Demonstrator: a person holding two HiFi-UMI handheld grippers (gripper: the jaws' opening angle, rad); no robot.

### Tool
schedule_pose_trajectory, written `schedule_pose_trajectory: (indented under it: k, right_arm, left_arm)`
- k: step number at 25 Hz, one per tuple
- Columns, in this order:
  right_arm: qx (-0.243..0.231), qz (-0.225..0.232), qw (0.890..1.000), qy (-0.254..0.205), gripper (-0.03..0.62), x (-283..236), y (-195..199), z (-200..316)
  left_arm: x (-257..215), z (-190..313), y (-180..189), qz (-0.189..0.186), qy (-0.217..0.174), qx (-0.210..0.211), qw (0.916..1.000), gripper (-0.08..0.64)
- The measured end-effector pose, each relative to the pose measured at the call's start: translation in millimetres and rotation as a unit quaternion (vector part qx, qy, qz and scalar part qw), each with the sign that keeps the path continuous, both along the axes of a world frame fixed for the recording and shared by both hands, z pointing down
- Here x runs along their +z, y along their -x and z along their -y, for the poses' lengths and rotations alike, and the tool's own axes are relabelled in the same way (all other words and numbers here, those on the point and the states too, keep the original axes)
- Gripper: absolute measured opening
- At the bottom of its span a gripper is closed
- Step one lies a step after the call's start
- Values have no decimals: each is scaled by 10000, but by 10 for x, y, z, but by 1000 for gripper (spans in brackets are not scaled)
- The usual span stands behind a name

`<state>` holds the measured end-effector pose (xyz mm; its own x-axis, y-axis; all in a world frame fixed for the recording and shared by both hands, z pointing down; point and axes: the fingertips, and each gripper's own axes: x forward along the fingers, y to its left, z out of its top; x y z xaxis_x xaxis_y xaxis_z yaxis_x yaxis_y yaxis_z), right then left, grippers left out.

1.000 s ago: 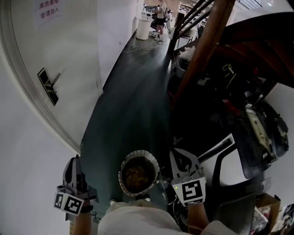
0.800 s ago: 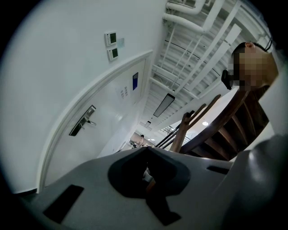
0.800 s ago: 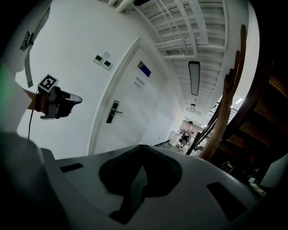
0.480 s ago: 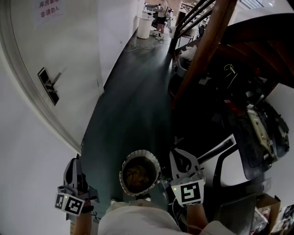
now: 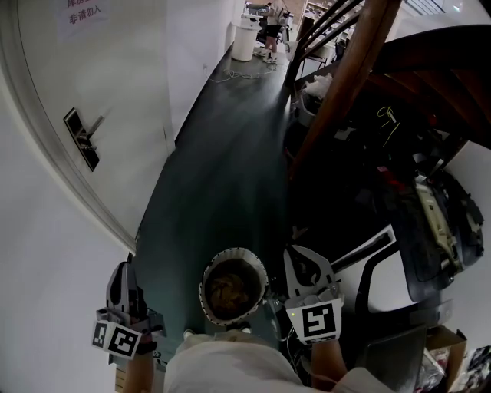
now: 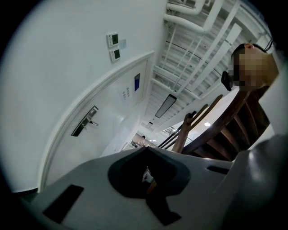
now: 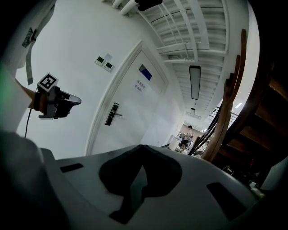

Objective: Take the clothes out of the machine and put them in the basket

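Long corridor with a dark green floor (image 5: 222, 169) running off between a white wall on one side and a brown wooden staircase (image 5: 345, 84) on the other. There's a white door (image 5: 46, 84) in that wall with a dark lever handle (image 5: 83, 138) and a paper notice (image 5: 83, 11) stuck up high. Way down the far end somebody (image 5: 270, 23) is standing by a white bin (image 5: 244, 42).

Basket (image 5: 234, 254) is the round one with the frilly white rim. It's sitting on the floor at the near end of the corridor, right in front of the person, with a brownish bundle of clothes (image 5: 230, 290) in it. It sits between the two tools, closer to the right one.

Left tongs (image 5: 125, 267) hang over by the wall edge of the floor, pinched together with nothing in them. Right tongs (image 5: 295, 253) are just beside the basket on the staircase side, also closed up tight and empty. Can't make out the machine from here.
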<state>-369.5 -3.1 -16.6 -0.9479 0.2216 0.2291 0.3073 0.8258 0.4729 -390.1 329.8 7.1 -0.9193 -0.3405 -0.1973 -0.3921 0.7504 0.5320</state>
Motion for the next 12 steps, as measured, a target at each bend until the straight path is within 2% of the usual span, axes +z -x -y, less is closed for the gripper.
schedule_pose_trajectory:
  k: [12]
  right_arm:
    - [-125,23,9999,54,11,-37,95,-60]
  left_arm:
    - [-22,-45,25,7,-36,-93,9999,14]
